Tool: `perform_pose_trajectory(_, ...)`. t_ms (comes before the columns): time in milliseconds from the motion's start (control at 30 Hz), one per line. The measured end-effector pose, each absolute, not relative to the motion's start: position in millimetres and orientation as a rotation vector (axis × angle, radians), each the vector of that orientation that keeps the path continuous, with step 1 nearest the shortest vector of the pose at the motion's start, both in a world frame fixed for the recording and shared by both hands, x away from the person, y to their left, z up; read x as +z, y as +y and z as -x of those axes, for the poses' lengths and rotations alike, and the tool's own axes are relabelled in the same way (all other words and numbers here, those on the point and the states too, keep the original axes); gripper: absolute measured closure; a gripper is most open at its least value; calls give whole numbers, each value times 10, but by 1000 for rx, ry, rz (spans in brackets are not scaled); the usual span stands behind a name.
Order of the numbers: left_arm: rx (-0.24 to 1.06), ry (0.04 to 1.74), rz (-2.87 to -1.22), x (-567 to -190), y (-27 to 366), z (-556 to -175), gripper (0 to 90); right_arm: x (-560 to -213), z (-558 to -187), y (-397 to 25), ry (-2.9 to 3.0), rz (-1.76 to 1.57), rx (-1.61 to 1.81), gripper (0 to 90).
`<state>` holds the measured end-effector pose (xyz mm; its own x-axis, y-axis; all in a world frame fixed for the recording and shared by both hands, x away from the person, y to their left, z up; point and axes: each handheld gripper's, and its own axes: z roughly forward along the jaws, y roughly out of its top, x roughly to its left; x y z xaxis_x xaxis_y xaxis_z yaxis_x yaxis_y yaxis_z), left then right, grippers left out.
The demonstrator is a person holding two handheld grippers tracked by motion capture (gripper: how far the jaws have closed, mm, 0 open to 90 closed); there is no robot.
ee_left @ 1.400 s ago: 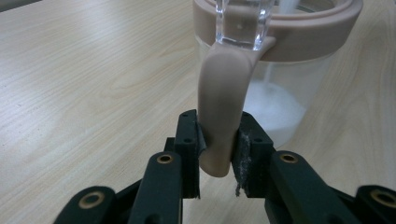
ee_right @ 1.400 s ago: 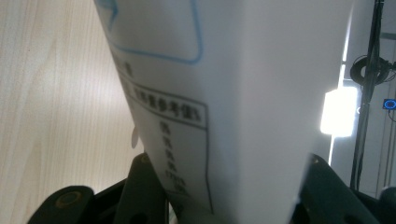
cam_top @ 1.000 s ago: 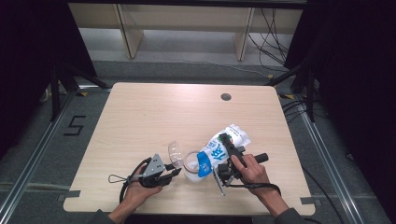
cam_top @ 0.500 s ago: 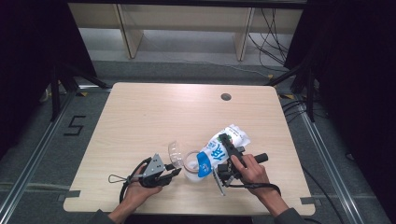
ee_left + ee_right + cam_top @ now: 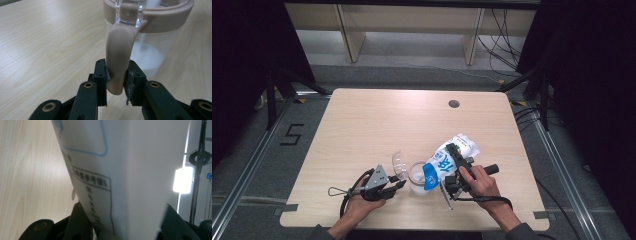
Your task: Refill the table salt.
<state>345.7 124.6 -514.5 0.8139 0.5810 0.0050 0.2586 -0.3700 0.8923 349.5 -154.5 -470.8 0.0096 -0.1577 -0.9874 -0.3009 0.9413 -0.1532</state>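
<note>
Already underway: pouring from a bag into a jar looks to be the work in hand, and both grips it needs are made.
Left hand-held gripper: its jaws are closed narrowly on the tan strap that hangs from the jar's collar, so the jar is steadied just ahead of its jaws.
Lid: a clear lid stands open, beyond this hand-held gripper and beside the jar's mouth, so the opening step appears done.
Jar: a clear jar with a tan collar stands on the table between the two hand-held grippers; white contents already show in its lower part.
Bag: a blue-and-white printed bag, tilted, its blue end down at the jar's rim and its far end raised.
Right hand-held gripper: clamped across the bag, whose white side lies between its jaws.
Done: jar open, strap held, bag tipped, some fill inside.
Left: whether anything flows now I cannot tell; likely finishing the pour, righting the bag, closing the lid.
</note>
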Motion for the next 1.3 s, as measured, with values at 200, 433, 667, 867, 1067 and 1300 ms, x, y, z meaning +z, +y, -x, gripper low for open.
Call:
perform_pose_trajectory(200,391,628,-1963,-5144,1246,-3455,728,-4772,-3507,-1564,1601,309,162,668)
perform_pose_trajectory(433,391,626,-1964,-5144,1246,-3456,729,-4768,-3525,-1555,1566,343,188,671)
perform_pose_trajectory(667,398,630,-1966,-5141,1246,-3451,729,-4737,-3531,-1545,1553,385,163,674)
perform_pose_trajectory(867,392,627,-1964,-5144,1246,-3455,728,-4778,-3519,-1558,1580,327,191,677)
perform_pose_trajectory(1067,390,636,-1961,-5144,1245,-3450,728,-4779,-3513,-1563,1588,321,188,680)
perform_pose_trajectory(1300,387,637,-1960,-5145,1245,-3451,728,-4786,-3508,-1563,1593,313,187,683)
